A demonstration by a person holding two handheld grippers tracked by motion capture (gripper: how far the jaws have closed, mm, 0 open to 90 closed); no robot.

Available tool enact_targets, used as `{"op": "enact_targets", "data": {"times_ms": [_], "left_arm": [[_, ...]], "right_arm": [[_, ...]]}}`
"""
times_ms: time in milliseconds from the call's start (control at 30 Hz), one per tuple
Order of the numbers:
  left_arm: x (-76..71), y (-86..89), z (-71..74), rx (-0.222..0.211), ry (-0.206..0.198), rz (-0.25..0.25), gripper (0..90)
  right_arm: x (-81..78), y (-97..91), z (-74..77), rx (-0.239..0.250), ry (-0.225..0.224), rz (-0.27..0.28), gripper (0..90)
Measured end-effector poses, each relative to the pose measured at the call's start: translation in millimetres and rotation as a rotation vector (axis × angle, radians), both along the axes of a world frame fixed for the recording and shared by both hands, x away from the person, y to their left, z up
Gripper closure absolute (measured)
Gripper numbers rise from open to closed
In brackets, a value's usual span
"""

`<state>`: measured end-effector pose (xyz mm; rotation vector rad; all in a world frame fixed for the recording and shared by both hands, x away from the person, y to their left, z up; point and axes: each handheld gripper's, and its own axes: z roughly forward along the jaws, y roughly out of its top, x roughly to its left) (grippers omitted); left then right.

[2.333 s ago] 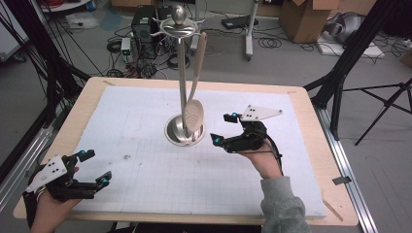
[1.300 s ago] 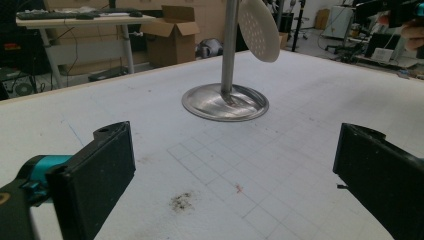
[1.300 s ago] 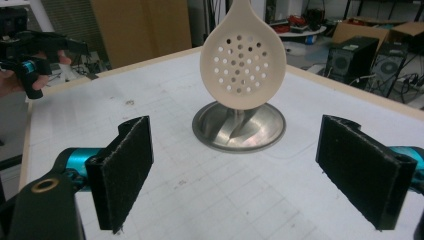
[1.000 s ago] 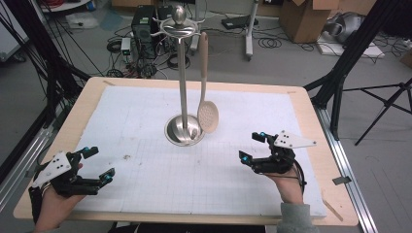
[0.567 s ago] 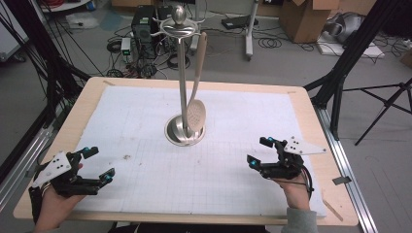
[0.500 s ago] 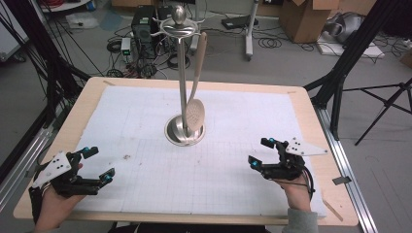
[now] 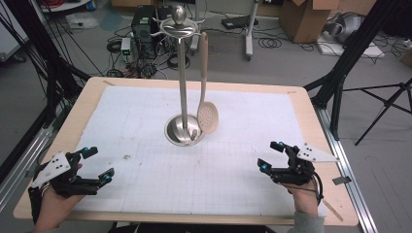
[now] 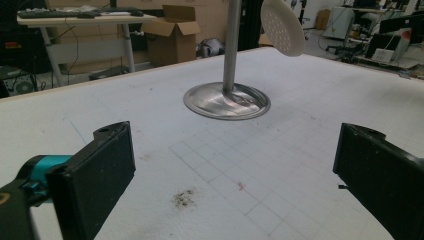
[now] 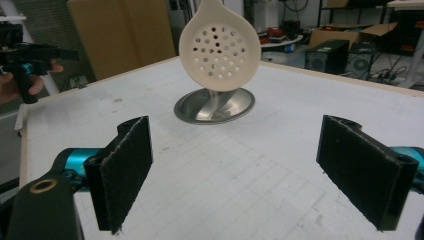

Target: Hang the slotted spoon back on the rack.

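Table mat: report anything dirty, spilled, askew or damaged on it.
One thing: a small dark smudge on the white grid mat, near the left tongs. The stand is upright and the skimmer hangs intact from it.

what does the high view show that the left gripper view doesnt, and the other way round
High view alone: the hooked top of the tall steel utensil stand, the beige slotted spoon's long handle hanging from it, both hand-held grippers, left and right, seen from outside, the wooden table edge, and the cluttered floor beyond.

Left gripper view alone: a close look between its own wide-apart black jaws, a dark smudge on the white grid mat, and a cardboard box on a distant desk.

Both: the stand's round base, pole, spoon head and mat.
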<state>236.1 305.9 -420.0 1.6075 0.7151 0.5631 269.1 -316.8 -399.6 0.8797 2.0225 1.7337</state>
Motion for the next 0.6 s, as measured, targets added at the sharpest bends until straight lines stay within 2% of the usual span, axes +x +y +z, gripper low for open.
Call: {"op": "enact_targets", "data": {"times_ms": [200, 400, 600], "left_arm": [[-0.4, 3.5, 0.6, -0.002, -0.005, 0.010, 3.6], [0.5, 11.4, -3.1, -0.014, -0.004, 0.045, 3.6], [1.9, 23.5, -10.2, -0.019, -0.013, 0.146, 3.6]], "right_arm": [[-4.1, -11.9, -4.9, 0.011, 0.003, -0.045, 14.1], [-6.0, -21.8, -12.8, 0.005, 0.003, -0.129, 14.0], [-7.8, -32.2, -18.1, 0.013, -0.011, -0.211, 14.0]]}}
